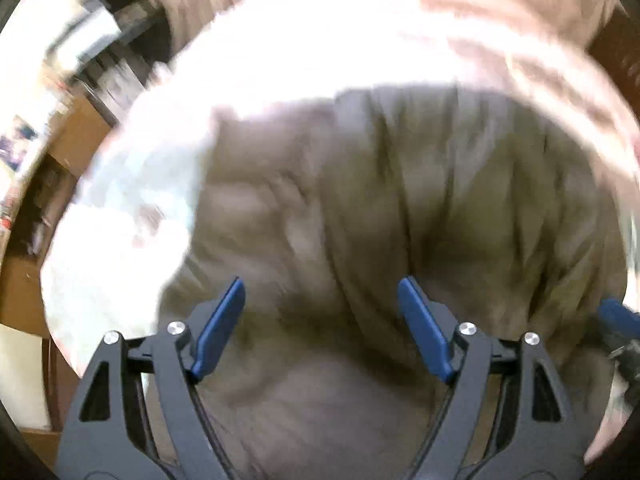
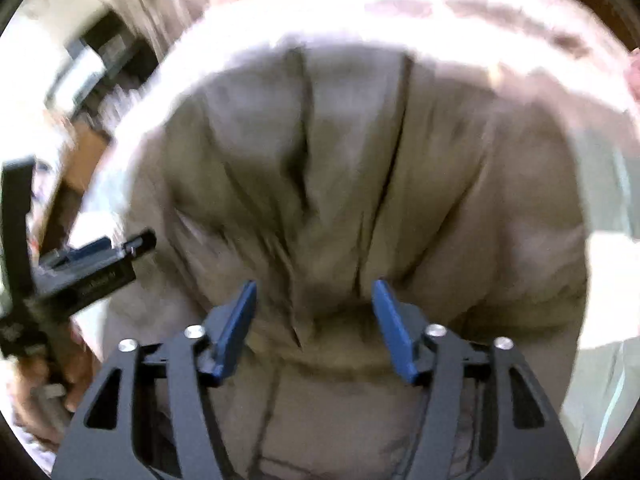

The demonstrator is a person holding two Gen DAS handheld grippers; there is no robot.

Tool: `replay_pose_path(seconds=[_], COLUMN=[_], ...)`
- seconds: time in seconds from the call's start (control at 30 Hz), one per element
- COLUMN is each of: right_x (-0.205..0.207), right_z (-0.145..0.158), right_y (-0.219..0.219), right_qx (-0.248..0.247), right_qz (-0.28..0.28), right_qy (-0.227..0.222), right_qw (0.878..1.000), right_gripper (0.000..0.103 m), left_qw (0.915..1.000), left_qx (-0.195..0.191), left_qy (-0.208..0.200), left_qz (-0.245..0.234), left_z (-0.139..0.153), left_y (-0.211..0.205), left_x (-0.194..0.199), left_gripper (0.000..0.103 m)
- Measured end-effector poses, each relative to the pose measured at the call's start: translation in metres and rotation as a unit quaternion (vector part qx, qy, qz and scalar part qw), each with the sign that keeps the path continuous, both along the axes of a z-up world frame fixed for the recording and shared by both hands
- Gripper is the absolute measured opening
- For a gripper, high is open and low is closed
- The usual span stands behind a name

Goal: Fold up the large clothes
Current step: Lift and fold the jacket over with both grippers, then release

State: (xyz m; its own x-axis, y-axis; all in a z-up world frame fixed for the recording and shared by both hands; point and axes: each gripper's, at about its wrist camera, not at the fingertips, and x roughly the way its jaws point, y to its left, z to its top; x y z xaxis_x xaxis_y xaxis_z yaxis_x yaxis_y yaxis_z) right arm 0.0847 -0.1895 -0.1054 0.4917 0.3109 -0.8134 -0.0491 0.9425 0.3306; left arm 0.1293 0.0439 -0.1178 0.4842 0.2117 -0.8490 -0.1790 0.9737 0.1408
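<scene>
A large olive-grey garment (image 1: 400, 208) lies rumpled on a white surface (image 1: 304, 52); both views are motion-blurred. My left gripper (image 1: 320, 292) is open just above the garment's near part, its blue fingers wide apart with nothing between them. In the right wrist view the same garment (image 2: 352, 168) fills the middle, with long creases running away from me. My right gripper (image 2: 314, 296) is open over a bunched fold at the garment's near edge. The left gripper's body (image 2: 80, 268) shows at the left, and the right gripper's blue tip (image 1: 618, 316) shows at the far right of the left view.
The white surface (image 2: 440, 4) has a curved far edge. Beyond it are a brown floor or furniture (image 1: 72, 136) and dark shelving (image 1: 116, 20) at the upper left. A pale cloth (image 2: 608, 216) lies at the right of the garment.
</scene>
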Motion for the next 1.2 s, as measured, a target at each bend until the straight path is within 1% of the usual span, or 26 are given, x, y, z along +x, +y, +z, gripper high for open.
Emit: replay_pose_path(seconds=[0.03, 0.07, 0.13, 0.17, 0.2, 0.27, 0.3, 0.33, 0.37, 0.4, 0.43, 0.47, 0.5, 0.53, 0.6, 0.63, 0.67, 0.73, 0.8, 0.83, 0.87, 0.9, 0.97, 1.07, 1.13, 1.2], right_x=[0.004, 0.011, 0.033, 0.045, 0.052, 0.074, 0.080, 0.084, 0.092, 0.098, 0.105, 0.107, 0.111, 0.114, 0.115, 0.116, 0.113, 0.107, 0.093, 0.084, 0.074, 0.069, 0.051, 0.037, 0.032, 0.031], right_z=[0.009, 0.015, 0.019, 0.019, 0.019, 0.010, 0.003, -0.002, -0.016, -0.030, -0.041, -0.048, -0.058, -0.065, -0.077, -0.079, -0.078, -0.069, -0.048, -0.042, -0.030, -0.027, -0.016, -0.029, -0.054, -0.072], right_y=[-0.004, -0.006, -0.011, -0.010, -0.004, 0.007, 0.005, 0.005, 0.010, 0.017, 0.021, 0.022, 0.019, 0.012, -0.006, -0.016, -0.020, -0.019, -0.013, -0.011, -0.005, -0.002, 0.007, 0.012, 0.013, 0.013], right_qx=[0.003, 0.010, 0.031, 0.031, 0.027, 0.032, 0.049, 0.063, 0.075, 0.066, 0.042, 0.017, -0.013, -0.015, 0.017, 0.036, 0.036, 0.027, 0.037, 0.046, 0.054, 0.050, 0.022, 0.021, 0.016, -0.006], right_qz=[-0.017, -0.036, -0.054, -0.059, -0.061, -0.062, -0.060, -0.057, -0.057, -0.058, -0.059, -0.061, -0.068, -0.076, -0.098, -0.109, -0.113, -0.122, -0.122, -0.111, -0.089, -0.078, -0.062, -0.053, -0.051, -0.052], right_qy=[-0.022, -0.041, -0.062, -0.073, -0.081, -0.078, -0.065, -0.052, -0.030, -0.010, 0.003, 0.010, 0.019, 0.026, 0.045, 0.058, 0.062, 0.057, 0.039, 0.032, 0.024, 0.022, 0.032, 0.082, 0.126, 0.147], right_qw=[1.000, 0.998, 0.996, 0.995, 0.994, 0.995, 0.995, 0.995, 0.995, 0.996, 0.997, 0.998, 0.997, 0.997, 0.994, 0.992, 0.991, 0.991, 0.991, 0.992, 0.994, 0.995, 0.997, 0.995, 0.991, 0.988], right_gripper=[0.064, 0.064, 0.064, 0.064, 0.064, 0.063, 0.063, 0.063, 0.063, 0.063, 0.062, 0.060, 0.052, 0.046, 0.043, 0.042, 0.041, 0.041, 0.044, 0.044, 0.044, 0.044, 0.044, 0.044, 0.044, 0.044], left_qw=[0.9995, 0.9988, 0.9974, 0.9970, 0.9973, 0.9982, 0.9967, 0.9940, 0.9911, 0.9906, 0.9920, 0.9930, 0.9932, 0.9925, 0.9897, 0.9889, 0.9886, 0.9888, 0.9890, 0.9891, 0.9897, 0.9908, 0.9921, 0.9889, 0.9857, 0.9829], left_qx=[0.004, -0.002, -0.039, -0.055, -0.056, -0.052, -0.067, -0.083, -0.094, -0.081, -0.059, -0.035, -0.020, -0.019, -0.030, -0.035, -0.038, -0.048, -0.074, -0.086, -0.092, -0.095, -0.097, -0.108, -0.109, -0.093], left_qy=[-0.028, -0.040, -0.046, -0.040, -0.031, 0.002, 0.035, 0.061, 0.085, 0.100, 0.105, 0.108, 0.112, 0.117, 0.133, 0.137, 0.139, 0.134, 0.122, 0.115, 0.107, 0.095, 0.077, 0.083, 0.103, 0.132], left_qz=[0.016, 0.027, 0.041, 0.039, 0.035, 0.029, 0.030, 0.035, 0.042, 0.045, 0.039, 0.032, 0.028, 0.031, 0.041, 0.044, 0.044, 0.043, 0.040, 0.034, 0.027, 0.013, -0.018, -0.059, -0.078, -0.087], left_z=[0.011, 0.015, 0.017, 0.011, 0.003, -0.019, -0.037, -0.050, -0.063, -0.074, -0.077, -0.079, -0.081, -0.084, -0.091, -0.091, -0.092, -0.087, -0.074, -0.065, -0.057, -0.047, -0.033, -0.031, -0.042, -0.059], left_y=[0.004, 0.008, 0.009, 0.004, 0.004, -0.002, -0.007, -0.011, -0.007, -0.008, -0.010, -0.012, -0.011, -0.008, 0.003, 0.006, 0.010, 0.013, 0.017, 0.018, 0.017, 0.015, 0.008, -0.011, -0.025, -0.034], left_x=[0.002, 0.006, 0.018, 0.027, 0.034, 0.044, 0.046, 0.045, 0.049, 0.051, 0.052, 0.053, 0.053, 0.054, 0.056, 0.056, 0.055, 0.055, 0.049, 0.044, 0.038, 0.033, 0.027, 0.025, 0.024, 0.028], left_gripper=[0.081, 0.079, 0.074, 0.065, 0.056, 0.048, 0.043, 0.042, 0.042, 0.044, 0.047, 0.053, 0.057, 0.059, 0.065, 0.066, 0.066, 0.063, 0.051, 0.051, 0.051, 0.051, 0.051, 0.051, 0.051, 0.051])
